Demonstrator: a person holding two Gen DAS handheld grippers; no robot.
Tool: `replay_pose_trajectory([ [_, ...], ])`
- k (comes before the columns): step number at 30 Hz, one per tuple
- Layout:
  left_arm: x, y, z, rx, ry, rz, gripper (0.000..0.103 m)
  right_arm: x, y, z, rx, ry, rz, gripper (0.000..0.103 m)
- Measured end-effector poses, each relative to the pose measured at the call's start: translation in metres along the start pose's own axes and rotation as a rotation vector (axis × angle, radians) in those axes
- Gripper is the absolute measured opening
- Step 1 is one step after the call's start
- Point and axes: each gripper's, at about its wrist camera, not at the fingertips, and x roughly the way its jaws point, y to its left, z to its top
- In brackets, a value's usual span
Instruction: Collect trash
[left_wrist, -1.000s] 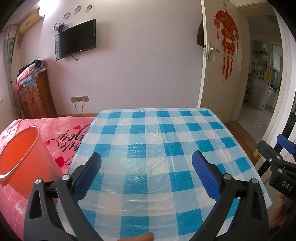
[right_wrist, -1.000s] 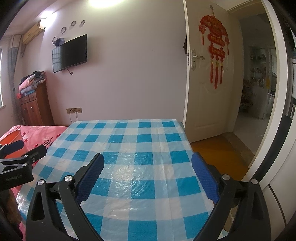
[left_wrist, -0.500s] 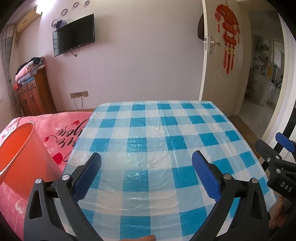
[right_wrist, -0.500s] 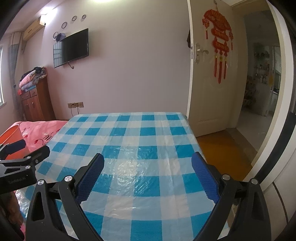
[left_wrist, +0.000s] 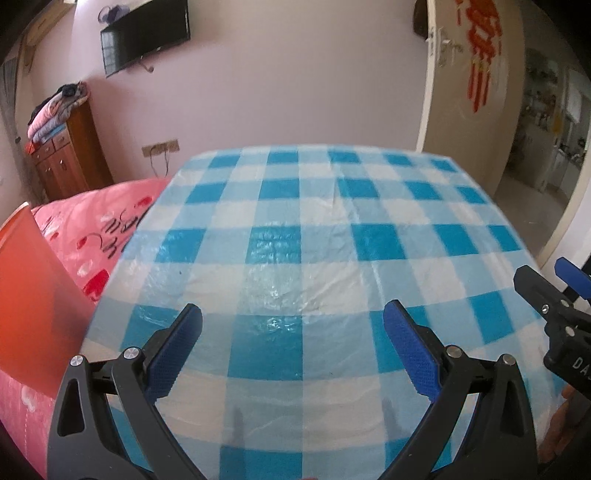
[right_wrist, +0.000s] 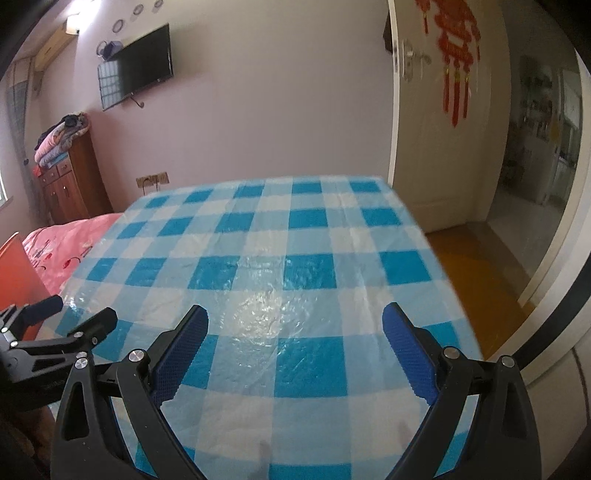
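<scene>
I see both claws, left gripper (left_wrist: 291, 317) and right gripper (right_wrist: 293, 319), spread wide above the checked table (left_wrist: 317, 206); orange bin (left_wrist: 33, 306) at left.

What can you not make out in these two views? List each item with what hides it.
- Bin: cut off by the left edge in both views; inside unseen.
- Trash: none visible on the table; its near edge is hidden behind the left gripper and right gripper.
- Kitchen shelves: blurred, too small.

Left gripper (left_wrist: 292, 325) jaws spread wide above the checked surface (left_wrist: 317, 206); orange bin (left_wrist: 33, 306) at left; right gripper (left_wrist: 561, 306) at right edge.
</scene>
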Motion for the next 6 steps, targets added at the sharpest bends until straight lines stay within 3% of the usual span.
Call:
replay_pose_trajectory([
  [6,0.035,-0.001,0.004,-0.038,0.068,0.037,0.099,0.046,-0.001,0.002,0.030,0.119,0.018,0.094],
])
